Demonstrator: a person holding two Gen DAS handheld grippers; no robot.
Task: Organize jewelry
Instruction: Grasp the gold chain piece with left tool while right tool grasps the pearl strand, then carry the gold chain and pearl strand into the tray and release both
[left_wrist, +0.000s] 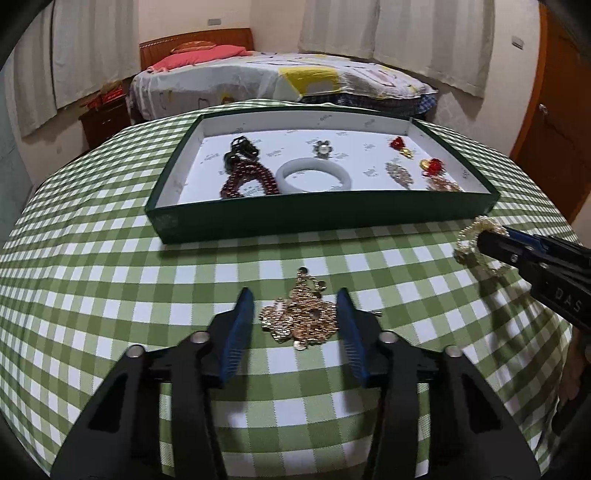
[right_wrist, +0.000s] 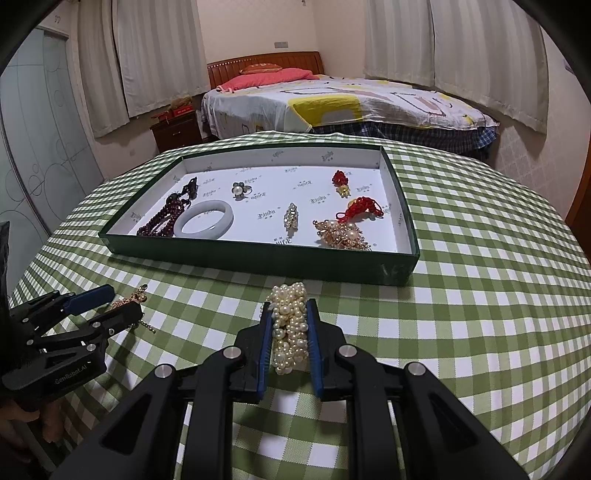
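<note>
Jaws of the left gripper (left_wrist: 295, 297) point down at a slant toward the desk (left_wrist: 110, 295), with a heap of gold chain jewelry (left_wrist: 301, 319) lying on the checked cloth between the two blue pads. One pad looks to touch the heap's edge, the other stands a little off, so the heap is not squeezed. Over on the other side, the right gripper (right_wrist: 290, 306) also slants down, and its jaws are pressed tight on a bunch of pearl beads (right_wrist: 290, 328), which sticks out past the tips just above the cloth. Behind both sits the green tray (left_wrist: 317, 218), near the pearls and a bit farther from the gold heap. Inside it lie a white bangle (left_wrist: 312, 176), dark red beads (left_wrist: 245, 181), a pearl ring (left_wrist: 323, 149), red knots (left_wrist: 432, 166) and more gold pieces (right_wrist: 341, 234). A bed (right_wrist: 332, 99) stands far behind the desk.
</note>
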